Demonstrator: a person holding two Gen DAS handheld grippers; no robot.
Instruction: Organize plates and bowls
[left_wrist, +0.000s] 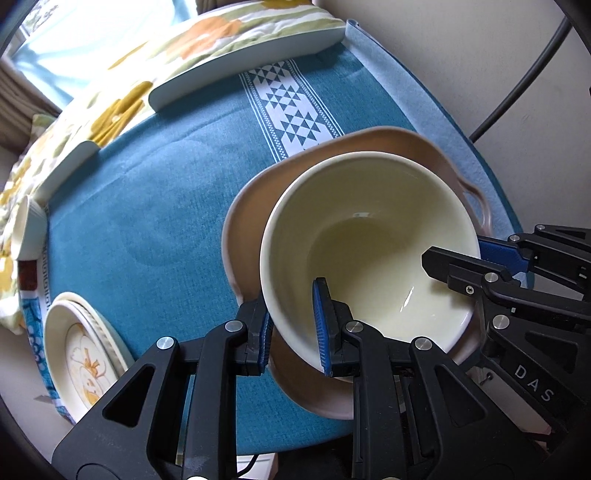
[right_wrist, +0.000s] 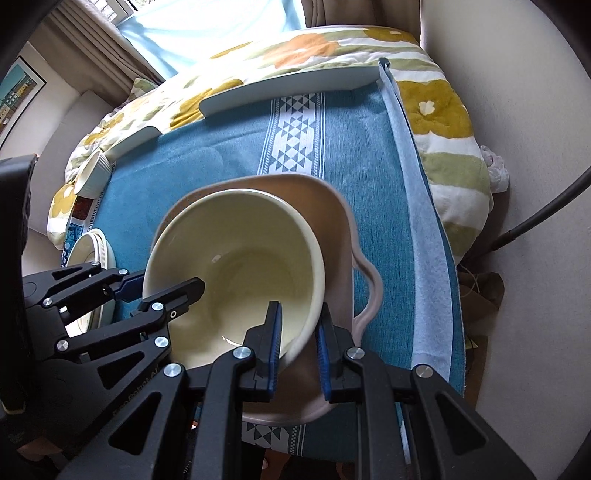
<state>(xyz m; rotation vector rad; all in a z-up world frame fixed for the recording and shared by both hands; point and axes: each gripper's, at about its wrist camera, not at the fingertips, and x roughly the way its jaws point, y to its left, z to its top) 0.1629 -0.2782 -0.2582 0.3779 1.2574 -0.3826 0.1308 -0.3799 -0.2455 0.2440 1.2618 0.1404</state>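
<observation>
A cream bowl (left_wrist: 369, 236) sits tilted inside a pink handled dish (left_wrist: 251, 206) on the blue tablecloth. My left gripper (left_wrist: 291, 325) is shut on the cream bowl's near-left rim, one pad inside and one outside. My right gripper (right_wrist: 299, 350) is shut on the bowl (right_wrist: 236, 258) at its near-right rim, over the pink dish (right_wrist: 332, 236). Each gripper shows in the other's view: the right one (left_wrist: 491, 258) at the bowl's right, the left one (right_wrist: 162, 284) at its left.
Stacked patterned plates (left_wrist: 81, 350) (right_wrist: 92, 247) lie at the table's left edge. A small white ramekin (right_wrist: 92, 173) stands at the far left. Two white dish rims (left_wrist: 251, 62) lean at the far edge against a flowered quilt (right_wrist: 443, 122). A wall is on the right.
</observation>
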